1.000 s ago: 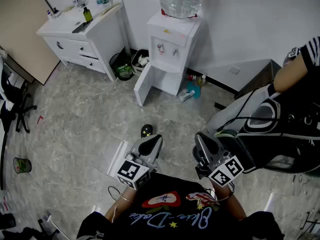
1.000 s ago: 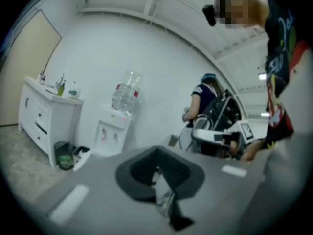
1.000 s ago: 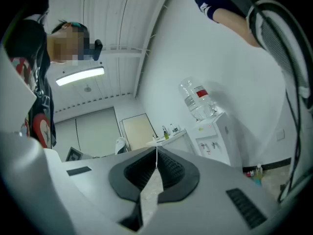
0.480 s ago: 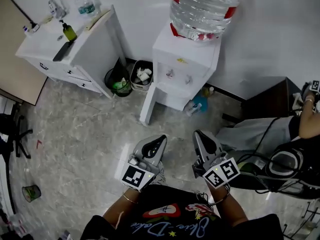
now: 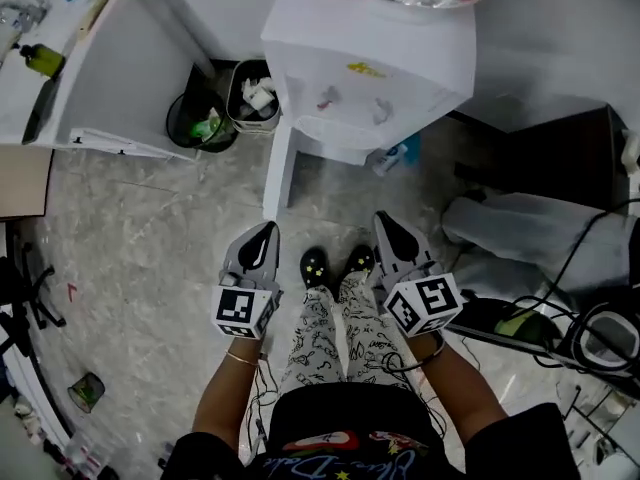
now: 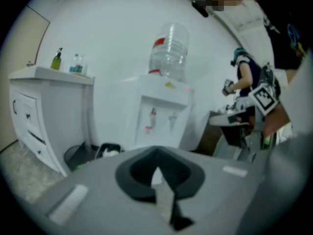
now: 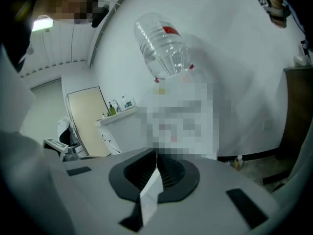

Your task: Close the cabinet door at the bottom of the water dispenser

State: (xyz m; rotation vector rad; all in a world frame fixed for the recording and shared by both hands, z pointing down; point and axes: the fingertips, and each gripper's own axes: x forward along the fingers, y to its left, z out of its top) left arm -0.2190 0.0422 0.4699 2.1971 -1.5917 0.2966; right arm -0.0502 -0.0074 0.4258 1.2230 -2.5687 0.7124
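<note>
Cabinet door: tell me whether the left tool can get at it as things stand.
Probably yes. The cabinet door stands open, its free edge toward the left tool, with only bare floor between them. The tool's jaws are together, which should suit a push.

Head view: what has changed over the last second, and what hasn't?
The person has walked up to the water dispenser, which now fills the top of the view; their shoes have come into sight. Nothing was grasped or released. The left tongs and right tongs stay shut and empty, held low in front, and the cabinet door still stands open, untouched.
</note>
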